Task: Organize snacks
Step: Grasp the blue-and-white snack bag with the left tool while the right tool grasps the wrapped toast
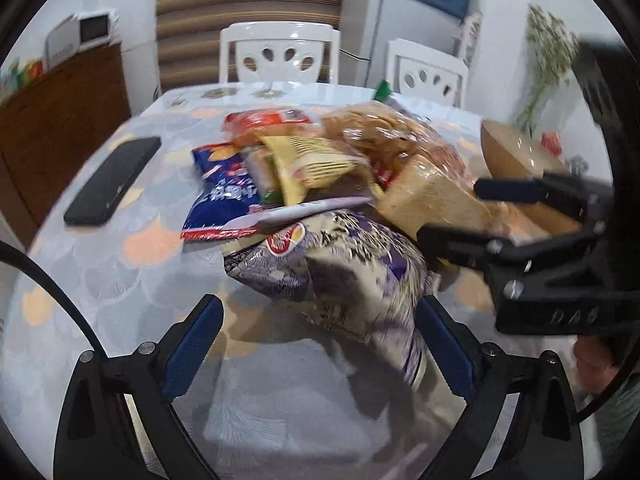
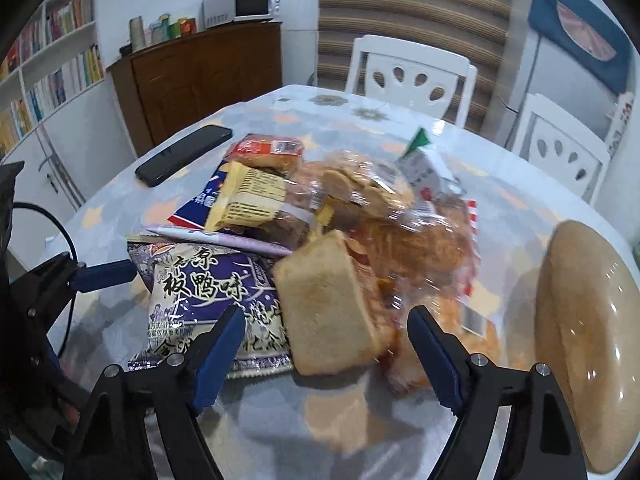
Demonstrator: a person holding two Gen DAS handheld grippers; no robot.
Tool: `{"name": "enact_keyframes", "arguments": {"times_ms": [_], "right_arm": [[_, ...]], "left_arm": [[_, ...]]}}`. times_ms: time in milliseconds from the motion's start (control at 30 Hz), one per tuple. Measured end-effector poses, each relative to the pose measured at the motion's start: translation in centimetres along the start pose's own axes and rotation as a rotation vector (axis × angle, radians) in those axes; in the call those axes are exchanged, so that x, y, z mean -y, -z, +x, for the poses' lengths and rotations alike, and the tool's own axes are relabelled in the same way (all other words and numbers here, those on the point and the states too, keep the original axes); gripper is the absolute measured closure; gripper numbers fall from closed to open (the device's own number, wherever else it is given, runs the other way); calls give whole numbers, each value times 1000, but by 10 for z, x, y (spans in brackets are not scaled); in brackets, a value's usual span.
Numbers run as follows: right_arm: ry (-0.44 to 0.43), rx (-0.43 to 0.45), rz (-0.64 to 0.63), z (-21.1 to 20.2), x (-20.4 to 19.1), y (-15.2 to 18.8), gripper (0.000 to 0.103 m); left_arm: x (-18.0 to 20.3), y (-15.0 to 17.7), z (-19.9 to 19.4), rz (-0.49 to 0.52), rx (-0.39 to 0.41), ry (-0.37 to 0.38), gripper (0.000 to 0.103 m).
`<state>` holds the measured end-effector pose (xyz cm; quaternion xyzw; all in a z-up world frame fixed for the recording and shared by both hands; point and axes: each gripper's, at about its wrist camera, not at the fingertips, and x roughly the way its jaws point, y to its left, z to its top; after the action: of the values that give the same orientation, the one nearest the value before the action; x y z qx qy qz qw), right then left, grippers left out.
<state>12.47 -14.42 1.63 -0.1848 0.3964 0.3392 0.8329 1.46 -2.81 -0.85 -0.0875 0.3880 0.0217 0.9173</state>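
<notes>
A heap of snack packets lies in the middle of a round table (image 2: 168,364) covered with a pale patterned cloth. Nearest the viewer is a purple and cream chip bag (image 2: 208,300) printed with Chinese characters. Just beside it, to the right, stands a wrapped slab of sliced bread (image 2: 324,308), touching a clear bag of crackers (image 2: 360,196). Behind these sit a yellow packet (image 2: 248,200), a blue and red packet (image 1: 224,192) and a red-topped packet (image 2: 266,148). A black phone (image 2: 184,154) lies apart at the far left, and a tan wooden bowl (image 2: 580,344) rests at the right edge.

The left gripper (image 1: 316,350) hovers with fingers spread wide, the purple bag's lower corner between them but not pinched. The right gripper (image 2: 326,354) is also spread, straddling the bread without clamping it.

The packets overlap loosely, so pulling one from the bottom would likely drag or topple the others. Clamping hard could crush the bread or crackers, and slick wrappers may slip free. The two grippers sit near each other and could collide.
</notes>
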Motion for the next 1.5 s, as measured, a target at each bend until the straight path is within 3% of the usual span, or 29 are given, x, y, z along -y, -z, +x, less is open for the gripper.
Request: {"name": "enact_keyframes", "arguments": {"times_ms": [133, 300, 533, 700, 900, 1067, 1167, 1300, 1433, 1500], "right_arm": [[-9, 22, 42, 14, 2, 1, 21], [-31, 113, 106, 16, 10, 13, 21], [-76, 128, 203, 15, 31, 19, 37], [-123, 133, 245, 14, 38, 21, 44], [-53, 156, 196, 7, 25, 21, 52], [-27, 159, 197, 4, 27, 21, 57], [-74, 136, 276, -1, 39, 27, 59], [-171, 89, 379, -11, 52, 45, 60], [-210, 50, 430, -14, 54, 56, 60], [-193, 37, 417, -15, 52, 57, 59]], "left_arm": [[-15, 0, 1, -68, 4, 48, 7], [-8, 0, 5, -42, 7, 23, 7], [9, 2, 6, 26, 5, -55, 7], [7, 1, 6, 26, 1, -56, 7], [4, -1, 6, 18, -8, -53, 9], [-22, 2, -9, -38, -20, -91, 12], [-50, 4, -23, -87, -27, -138, 15], [-63, 2, -42, -109, -29, -75, 17], [-38, -11, -37, -137, -58, 105, 15], [-22, -19, -21, -137, -94, 92, 14]]}}
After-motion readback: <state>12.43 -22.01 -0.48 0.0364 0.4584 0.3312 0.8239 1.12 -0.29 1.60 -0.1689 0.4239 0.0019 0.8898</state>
